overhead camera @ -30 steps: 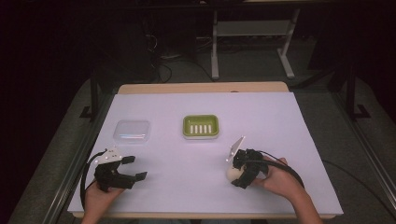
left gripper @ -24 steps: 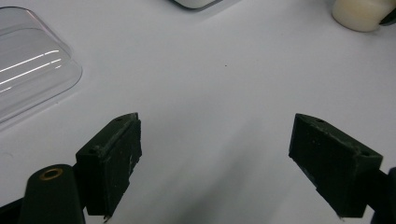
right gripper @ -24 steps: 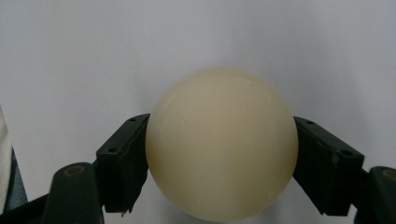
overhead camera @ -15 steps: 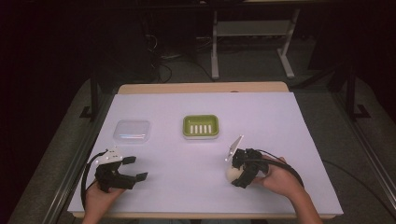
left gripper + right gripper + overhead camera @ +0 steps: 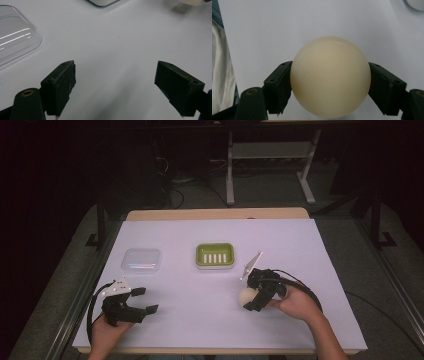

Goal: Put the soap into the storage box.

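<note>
Near the front right of the table (image 5: 320, 250), the right gripper (image 5: 256, 296) has its jaws clamped on opposite sides of a cream soap ball (image 5: 330, 76). Round, it has no long axis. The green soap dish (image 5: 215, 255) lies ahead and to its left, likely its destination. The left gripper (image 5: 115, 87) hangs wide apart, holding nothing, near a clear lid (image 5: 15, 45). No writing is readable.

A: Left claw (image 5: 131, 306)?

B: Low at the near left, held in the left hand (image 5: 107, 330), forearm coming in from the bottom edge. Jaws spread wide, nothing between them; cable loops off to its left.

A: Right claw (image 5: 251, 296)?

B: Near right, in the right hand (image 5: 295, 302), pointing left and slightly toward the person. Jaws pressed on both sides of a cream ball (image 5: 330, 76).
</note>
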Demonstrator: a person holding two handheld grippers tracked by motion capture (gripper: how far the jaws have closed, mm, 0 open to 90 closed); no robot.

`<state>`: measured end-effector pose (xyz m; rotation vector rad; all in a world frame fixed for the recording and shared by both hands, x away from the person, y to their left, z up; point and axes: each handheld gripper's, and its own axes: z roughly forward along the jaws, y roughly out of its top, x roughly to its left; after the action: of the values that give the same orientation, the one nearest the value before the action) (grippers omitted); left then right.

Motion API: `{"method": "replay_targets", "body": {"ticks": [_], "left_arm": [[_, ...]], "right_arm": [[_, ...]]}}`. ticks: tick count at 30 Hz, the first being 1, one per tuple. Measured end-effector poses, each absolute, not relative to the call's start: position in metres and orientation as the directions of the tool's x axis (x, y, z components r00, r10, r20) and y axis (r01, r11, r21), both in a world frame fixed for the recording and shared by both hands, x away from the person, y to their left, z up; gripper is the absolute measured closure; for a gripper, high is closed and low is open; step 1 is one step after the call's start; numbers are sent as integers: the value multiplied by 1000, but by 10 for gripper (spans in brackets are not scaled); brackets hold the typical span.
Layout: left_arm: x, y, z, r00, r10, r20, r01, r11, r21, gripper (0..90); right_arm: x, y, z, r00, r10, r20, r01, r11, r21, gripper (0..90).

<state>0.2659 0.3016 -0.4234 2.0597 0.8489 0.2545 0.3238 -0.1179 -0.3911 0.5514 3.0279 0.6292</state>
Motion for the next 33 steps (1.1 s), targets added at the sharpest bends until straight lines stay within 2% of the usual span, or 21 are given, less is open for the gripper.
{"method": "replay_targets", "body": {"ticks": [33], "left_arm": [[267,305,-424,741,658,-133,481,-382,789,164]], "right_arm": [[363,-104,-362,-949,308,62,306,862,403,246]]}}
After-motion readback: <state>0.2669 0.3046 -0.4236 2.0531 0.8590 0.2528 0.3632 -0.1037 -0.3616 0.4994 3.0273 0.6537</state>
